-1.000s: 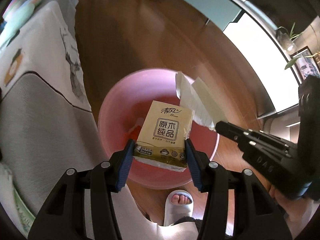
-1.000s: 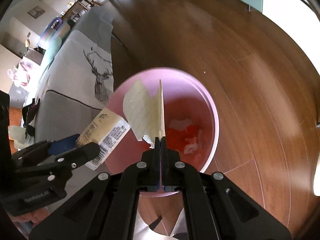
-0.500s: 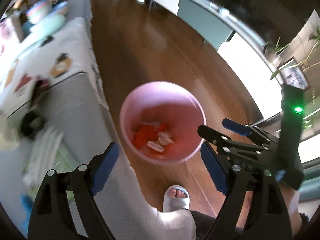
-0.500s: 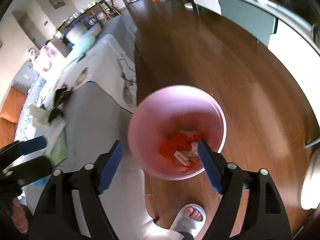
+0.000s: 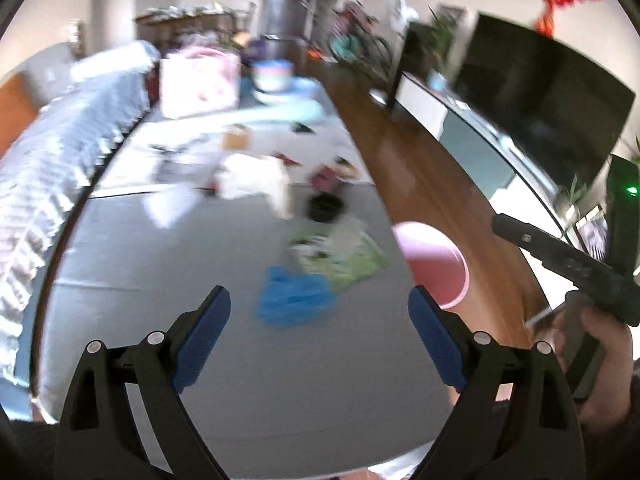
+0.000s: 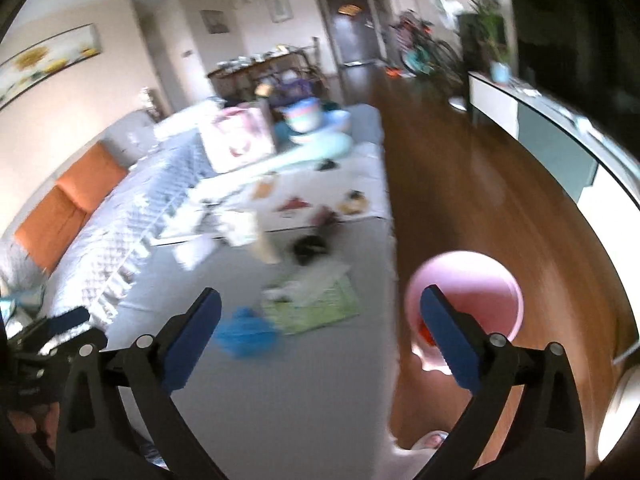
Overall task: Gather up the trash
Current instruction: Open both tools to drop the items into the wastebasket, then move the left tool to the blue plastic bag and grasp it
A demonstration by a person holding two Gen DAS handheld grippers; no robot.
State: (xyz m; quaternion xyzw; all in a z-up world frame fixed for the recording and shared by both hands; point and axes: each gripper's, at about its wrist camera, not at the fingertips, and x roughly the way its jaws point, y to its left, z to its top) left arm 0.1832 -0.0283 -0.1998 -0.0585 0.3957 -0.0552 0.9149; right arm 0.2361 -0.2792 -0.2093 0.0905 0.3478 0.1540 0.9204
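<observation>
My left gripper (image 5: 318, 336) and right gripper (image 6: 320, 332) are matt black plastic, the fingers (image 5: 206, 330) faced with blue pads — rubbery-looking, dull. The floor (image 6: 500, 208) at right is glossy brown wood, throwing back light. The pink bin (image 6: 476, 276) looks like smooth plastic. The grey sofa cover (image 5: 200, 256) is matt cloth; the blue bag (image 5: 292, 298) near me looks thin, crumpled plastic.

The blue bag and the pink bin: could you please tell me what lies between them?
In the right wrist view, a green wrapper with pale scraps on it lies on the grey surface between the blue bag and the pink bin.
</observation>
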